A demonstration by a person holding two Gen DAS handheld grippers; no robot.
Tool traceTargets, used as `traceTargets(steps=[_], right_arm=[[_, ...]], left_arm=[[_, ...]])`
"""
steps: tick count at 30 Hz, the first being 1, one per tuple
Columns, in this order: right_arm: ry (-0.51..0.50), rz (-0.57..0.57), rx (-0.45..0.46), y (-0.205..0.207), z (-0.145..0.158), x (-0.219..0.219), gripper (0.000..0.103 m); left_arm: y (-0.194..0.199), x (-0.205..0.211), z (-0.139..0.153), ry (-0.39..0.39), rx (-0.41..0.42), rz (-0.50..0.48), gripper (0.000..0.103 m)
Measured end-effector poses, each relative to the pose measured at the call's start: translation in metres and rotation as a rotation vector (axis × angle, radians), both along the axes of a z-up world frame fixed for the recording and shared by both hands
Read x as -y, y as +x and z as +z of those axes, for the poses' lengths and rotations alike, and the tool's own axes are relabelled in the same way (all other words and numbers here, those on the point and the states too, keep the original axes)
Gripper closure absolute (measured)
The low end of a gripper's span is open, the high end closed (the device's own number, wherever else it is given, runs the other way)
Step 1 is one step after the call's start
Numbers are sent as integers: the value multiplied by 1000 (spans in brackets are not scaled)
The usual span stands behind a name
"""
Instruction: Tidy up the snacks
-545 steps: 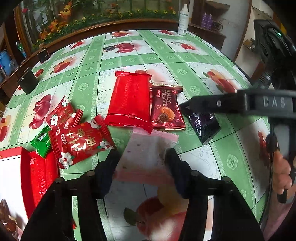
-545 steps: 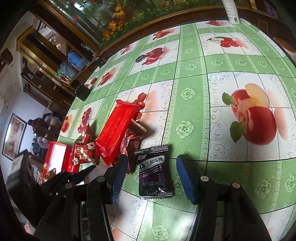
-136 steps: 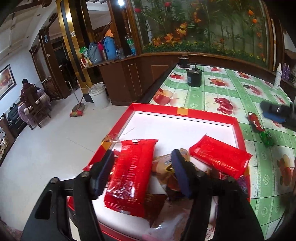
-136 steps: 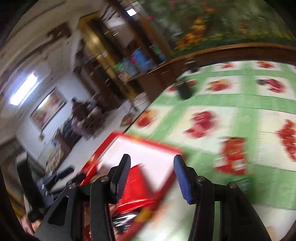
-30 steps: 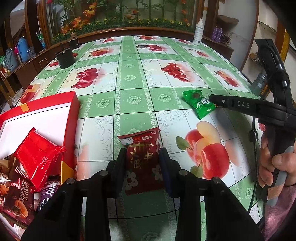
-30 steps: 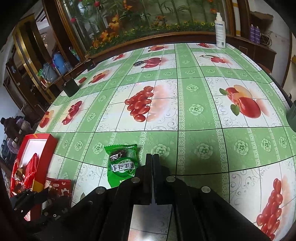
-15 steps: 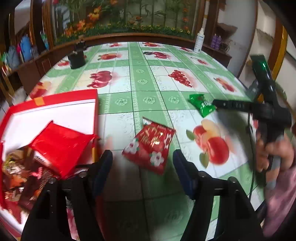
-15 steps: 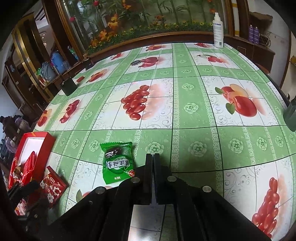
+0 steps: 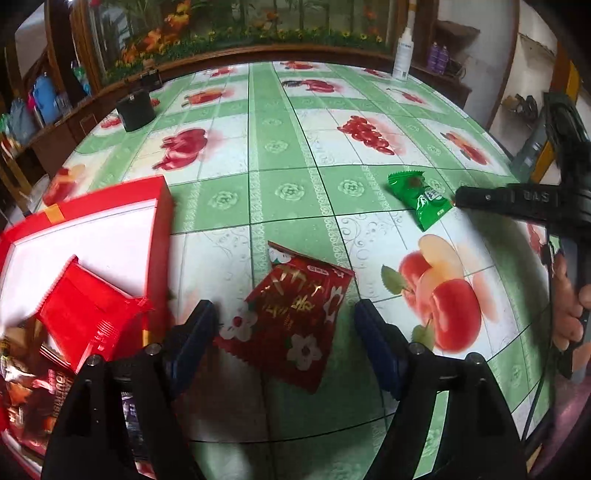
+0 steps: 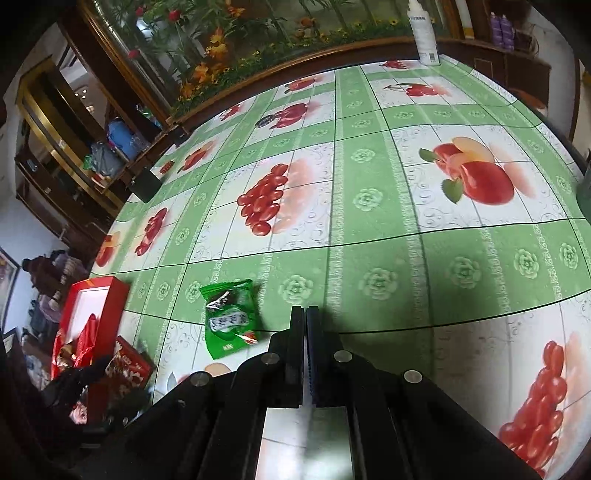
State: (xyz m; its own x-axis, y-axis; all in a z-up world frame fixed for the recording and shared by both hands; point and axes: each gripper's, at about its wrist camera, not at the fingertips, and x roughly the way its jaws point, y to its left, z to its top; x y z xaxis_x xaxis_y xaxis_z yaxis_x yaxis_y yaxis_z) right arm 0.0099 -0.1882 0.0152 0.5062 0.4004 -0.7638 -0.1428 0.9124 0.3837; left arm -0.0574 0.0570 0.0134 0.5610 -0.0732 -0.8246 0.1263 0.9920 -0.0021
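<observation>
Hovering low over the desk (image 9: 280,147), the left gripper (image 9: 284,332) stands wide, its blue-padded fingers (image 9: 192,332) either side of a red snack packet (image 9: 295,310) printed with gold characters and white blossoms; the packet lies flat on the green fruit-print cloth, touching neither pad as far as can be seen. Just to its left sits the red box (image 9: 159,206) with a white floor, holding a plain red wrapper (image 9: 85,310) and darker packets at the near corner, one with partly readable lettering ending "OUR". Farther right lies a green candy packet (image 9: 421,199) with white characters too small to read. The right gripper (image 10: 306,332) is closed with nothing between its fingers, its tip just beside the green candy packet (image 10: 229,321). From the left wrist view the right gripper's arm (image 9: 517,203) shows raised letters, mirrored, apparently "DAS". A white bottle (image 10: 423,33) stands at the desk's far edge, label unreadable.
</observation>
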Motion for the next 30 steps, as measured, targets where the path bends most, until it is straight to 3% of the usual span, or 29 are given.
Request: traceTargets(steps=[1, 3, 6, 8, 9, 10, 12, 18, 23, 25, 28, 30], right_arm=[[44, 19, -11, 0, 0, 6, 97], [104, 49, -27, 0, -1, 12, 97], [176, 44, -53, 2, -1, 22, 96], [183, 42, -45, 1, 2, 19, 90], [170, 43, -22, -1, 5, 15, 81], [147, 49, 0, -2, 9, 10, 69], [69, 84, 63, -8, 17, -8, 57], [-94, 109, 146, -11, 24, -44, 50], [-216, 124, 113, 1, 12, -75, 51], [-284, 133, 103, 4, 5, -88, 58], [-451, 147, 194, -7, 2, -106, 65], [-470, 149, 214, -11, 2, -107, 66]], left_arm=[[0, 2, 0, 1, -1, -7, 26], [0, 5, 2, 0, 7, -20, 43], [-2, 8, 4, 2, 17, -32, 56], [-2, 9, 5, -5, 18, -33, 60], [-2, 9, 5, -10, 20, -32, 64], [-2, 8, 5, -23, 21, -30, 67], [-3, 6, 6, -53, 23, -27, 74], [-6, 2, 7, -84, 26, -13, 78], [-9, -4, 7, -119, 24, 7, 81], [-9, -6, 8, -128, 22, 12, 81], [-10, -9, 9, -136, 23, 21, 83], [-11, -11, 11, -147, 24, 25, 85]])
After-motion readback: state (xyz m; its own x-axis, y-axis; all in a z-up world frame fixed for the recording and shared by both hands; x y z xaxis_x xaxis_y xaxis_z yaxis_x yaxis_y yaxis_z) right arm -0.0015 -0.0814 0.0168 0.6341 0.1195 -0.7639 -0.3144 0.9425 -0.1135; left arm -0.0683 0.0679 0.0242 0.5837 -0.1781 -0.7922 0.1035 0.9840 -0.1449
